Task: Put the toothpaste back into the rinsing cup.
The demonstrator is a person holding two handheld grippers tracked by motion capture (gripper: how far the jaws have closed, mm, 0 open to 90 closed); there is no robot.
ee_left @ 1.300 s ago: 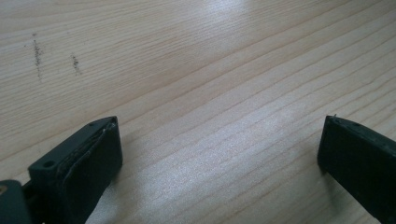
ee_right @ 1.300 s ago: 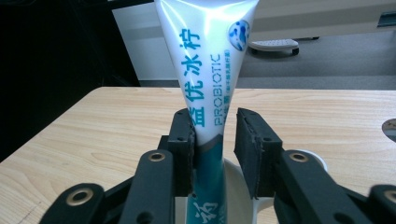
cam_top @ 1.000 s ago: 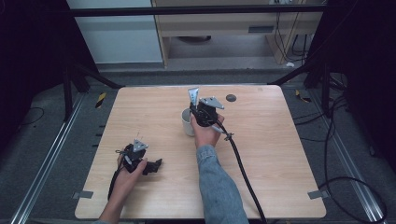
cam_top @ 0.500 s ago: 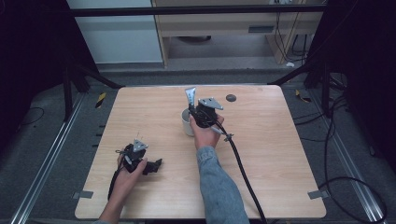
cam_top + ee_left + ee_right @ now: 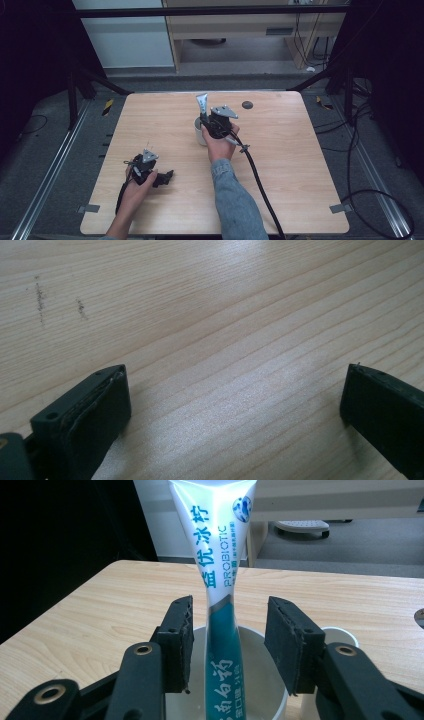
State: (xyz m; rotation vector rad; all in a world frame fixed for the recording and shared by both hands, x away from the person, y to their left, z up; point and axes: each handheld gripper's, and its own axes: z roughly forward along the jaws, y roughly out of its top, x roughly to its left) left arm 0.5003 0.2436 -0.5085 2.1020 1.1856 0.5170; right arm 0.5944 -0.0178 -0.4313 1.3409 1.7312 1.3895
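On the light wooden bench [image 5: 280, 165], a white round cup [image 5: 270, 680] stands near the middle toward the far edge, and a white-and-teal toothpaste tube [image 5: 220, 580] stands upright in it, crimped end up, with blue print on its upper half. In the high view the tube [image 5: 202, 105] rises above the cup [image 5: 199, 134].

The right gripper [image 5: 227, 645] sits at the cup with its black fingers [image 5: 181, 640] on either side of the tube. The fingers have just been opening: there is a gap between each pad and the tube, so the tube stands between them unpinched.

The left gripper [image 5: 146, 169] rests low on the bench near the front left, well apart from the cup. Its fingers [image 5: 95, 415] are spread wide over bare wood, with nothing between them.

A small dark round disc [image 5: 247, 105] lies on the bench beyond the cup.
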